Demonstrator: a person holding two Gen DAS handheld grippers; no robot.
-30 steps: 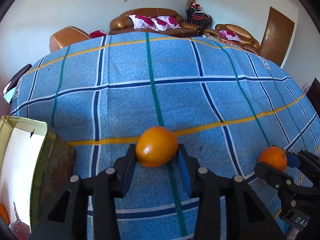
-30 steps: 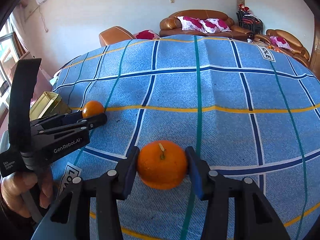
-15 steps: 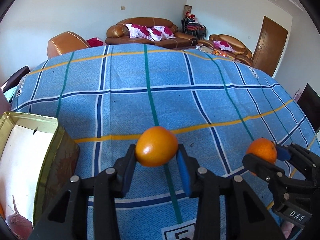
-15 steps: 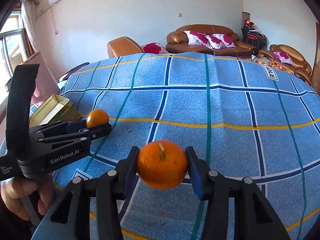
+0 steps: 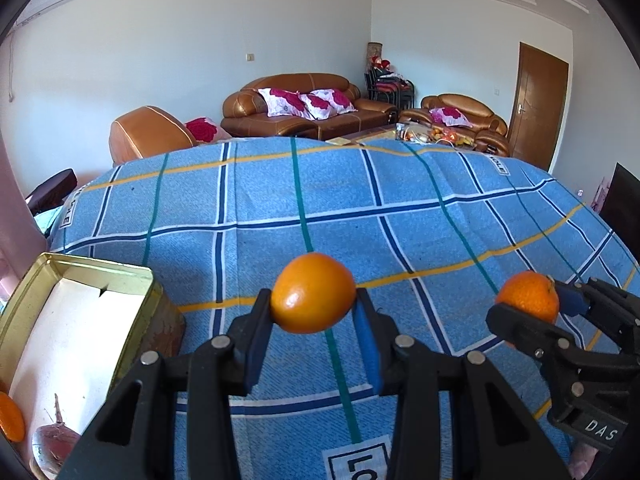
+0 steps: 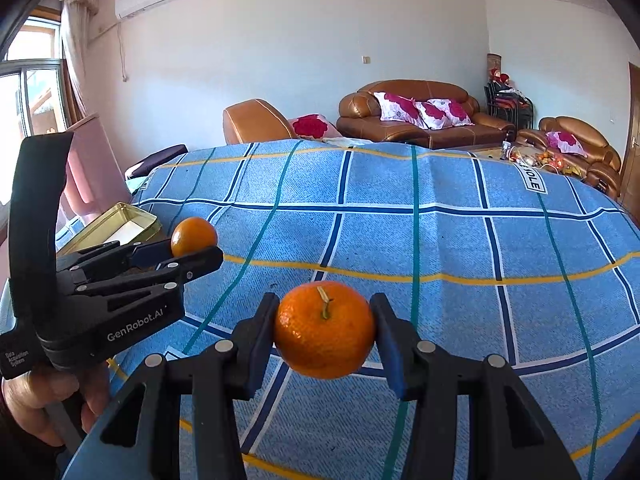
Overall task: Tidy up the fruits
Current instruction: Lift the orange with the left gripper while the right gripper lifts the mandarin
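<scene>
**Oranges clamped in both grippers above the checked cloth**

Oranges are what I'm handling, one per gripper. My left gripper (image 5: 314, 312) is closed on a smooth orange (image 5: 313, 293) with a glossy highlight and no stem showing; both pads press its sides, and it hangs clear of the blue checked tablecloth (image 5: 360, 208). My right gripper (image 6: 325, 330) is clamped on a second orange (image 6: 325, 330), more dimpled, with a short green-brown stem pointing up toward the camera. It too is off the cloth.

The left wrist view gives me what the right barely does: the open gold tin (image 5: 144, 280) at the table's near left edge, with a white lining, an orange fruit (image 5: 10, 418) at its near end and a dark reddish round fruit (image 5: 54, 440) beside that. I cannot tell what kind the reddish one is. From the right wrist view the tin (image 6: 120, 216) is only a sliver behind the left gripper (image 6: 200, 246), its contents hidden.

The right wrist view alone shows the person's hand (image 6: 44, 396) wrapped around the left gripper's handle, plus a window and an air conditioner on the wall. The left view shows the right gripper (image 5: 532, 304) from the side, with its orange (image 5: 526, 294) over the table's right part.

Brown sofas (image 6: 420, 120) stand beyond the far edge.
</scene>
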